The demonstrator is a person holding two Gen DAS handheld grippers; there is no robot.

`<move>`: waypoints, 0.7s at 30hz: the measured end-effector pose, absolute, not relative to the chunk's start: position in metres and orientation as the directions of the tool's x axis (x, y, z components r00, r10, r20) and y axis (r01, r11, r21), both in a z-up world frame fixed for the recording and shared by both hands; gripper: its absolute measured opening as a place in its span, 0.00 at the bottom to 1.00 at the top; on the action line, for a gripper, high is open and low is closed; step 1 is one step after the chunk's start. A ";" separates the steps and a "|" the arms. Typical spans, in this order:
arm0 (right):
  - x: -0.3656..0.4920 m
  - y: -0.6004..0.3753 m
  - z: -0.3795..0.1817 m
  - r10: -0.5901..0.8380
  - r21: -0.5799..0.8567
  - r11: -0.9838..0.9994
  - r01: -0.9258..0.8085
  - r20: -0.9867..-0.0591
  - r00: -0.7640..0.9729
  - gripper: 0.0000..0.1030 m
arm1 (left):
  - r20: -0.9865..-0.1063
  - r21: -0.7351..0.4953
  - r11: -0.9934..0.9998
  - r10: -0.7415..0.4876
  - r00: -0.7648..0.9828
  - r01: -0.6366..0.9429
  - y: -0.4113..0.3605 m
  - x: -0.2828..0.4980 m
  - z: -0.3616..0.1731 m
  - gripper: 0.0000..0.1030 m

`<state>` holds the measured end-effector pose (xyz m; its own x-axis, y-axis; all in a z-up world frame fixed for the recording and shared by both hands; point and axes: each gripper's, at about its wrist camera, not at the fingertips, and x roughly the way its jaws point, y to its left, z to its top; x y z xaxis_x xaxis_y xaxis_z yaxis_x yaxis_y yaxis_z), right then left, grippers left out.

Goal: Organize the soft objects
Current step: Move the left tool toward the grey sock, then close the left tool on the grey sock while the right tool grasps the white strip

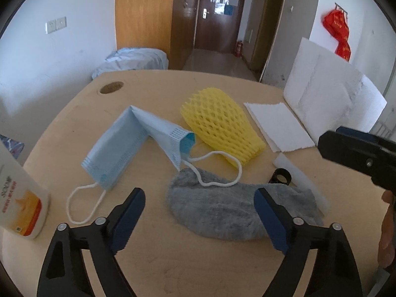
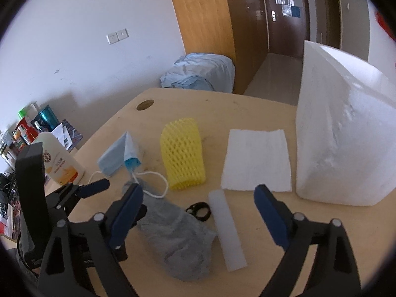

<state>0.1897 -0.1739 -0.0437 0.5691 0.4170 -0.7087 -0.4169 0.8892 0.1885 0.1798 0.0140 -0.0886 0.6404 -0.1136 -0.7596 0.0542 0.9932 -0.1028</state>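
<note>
I'm hovering my left gripper point(image 1: 200, 219), fingers spread and empty, over the fluffy grey sock point(image 1: 237, 212); right gripper point(image 2: 199, 219) likewise spread (pinch mid-fabric, avoiding the mask's cord).

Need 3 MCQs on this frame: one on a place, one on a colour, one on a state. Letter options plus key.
1. Where does the black ring lie?
A. between the grey fuzzy cloth and the white foam strip
B. on top of the white paper sheet
C. inside the foam net

2. What colour is the foam net?
A. red
B. yellow
C. green

3. How does the face mask lie?
A. spread flat
B. folded over, with one ear loop across the grey fuzzy cloth
C. rolled up in a gripper

Key: 1 A, the right wrist view shows the ring on the table in the gap between cloth and strip. 2 B, the mesh sleeve is yellow in both views. 3 B, the left wrist view shows the mask bent into a V, its loop trailing onto the cloth.
</note>
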 end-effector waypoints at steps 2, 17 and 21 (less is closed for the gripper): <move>0.194 -0.173 -0.046 0.411 0.181 0.890 -0.418 -0.715 0.565 0.91 | -0.771 -0.102 0.993 -0.120 0.626 0.065 0.011 0.182 -0.092 0.85; 0.205 -0.176 -0.071 0.367 0.165 0.902 -0.398 -0.777 0.511 0.91 | -0.788 -0.054 0.998 -0.065 0.612 0.036 0.011 0.195 -0.101 0.34; 0.201 -0.184 -0.076 0.344 0.155 0.912 -0.380 -0.793 0.502 0.91 | -0.786 -0.083 0.996 -0.093 0.611 0.044 0.014 0.195 -0.102 0.19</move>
